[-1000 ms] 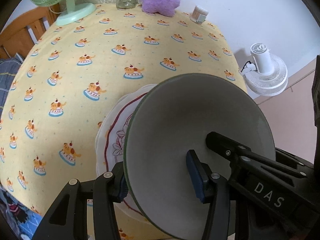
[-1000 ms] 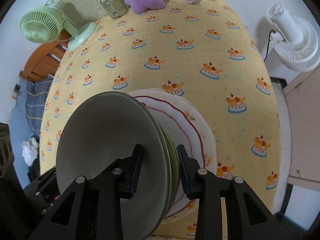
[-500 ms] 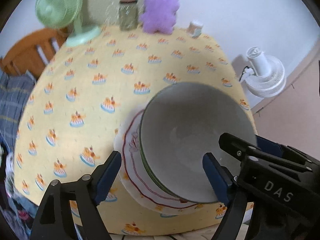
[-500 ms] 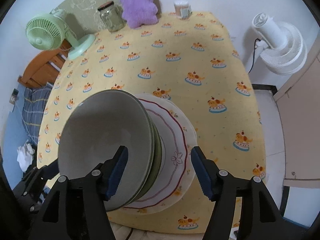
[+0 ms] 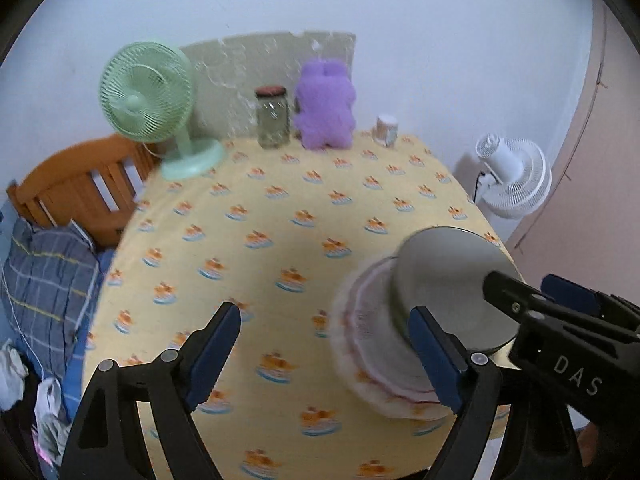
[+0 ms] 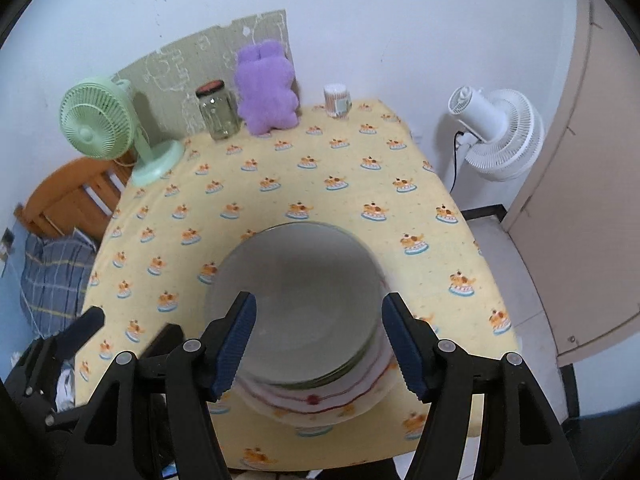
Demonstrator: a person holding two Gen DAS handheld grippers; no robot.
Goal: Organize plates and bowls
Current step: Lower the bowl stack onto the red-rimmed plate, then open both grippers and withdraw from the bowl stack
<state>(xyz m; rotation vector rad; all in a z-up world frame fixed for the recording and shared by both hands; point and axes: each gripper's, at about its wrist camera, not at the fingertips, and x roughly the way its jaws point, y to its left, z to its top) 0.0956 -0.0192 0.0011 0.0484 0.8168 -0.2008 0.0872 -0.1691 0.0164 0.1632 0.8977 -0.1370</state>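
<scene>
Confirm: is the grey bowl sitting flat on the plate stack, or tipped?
Flat. The grey bowl rests mouth-up on the white red-rimmed plate, rim level, with no fingers touching it.

Soft even indoor light, perhaps slight motion blur, heavy fisheye edge warp.

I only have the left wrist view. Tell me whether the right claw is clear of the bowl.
Observer: The right wrist view shows the right claw open, with a pad on each side of the grey bowl. Both pads look clear of it.
Operator: Report what sits under that bowl.
Observer: Greenish rims show beneath it, so at least one more bowl is nested there, on the red-trimmed plate.
Operator: Check inside the top bowl.
Observer: It is empty.
</scene>
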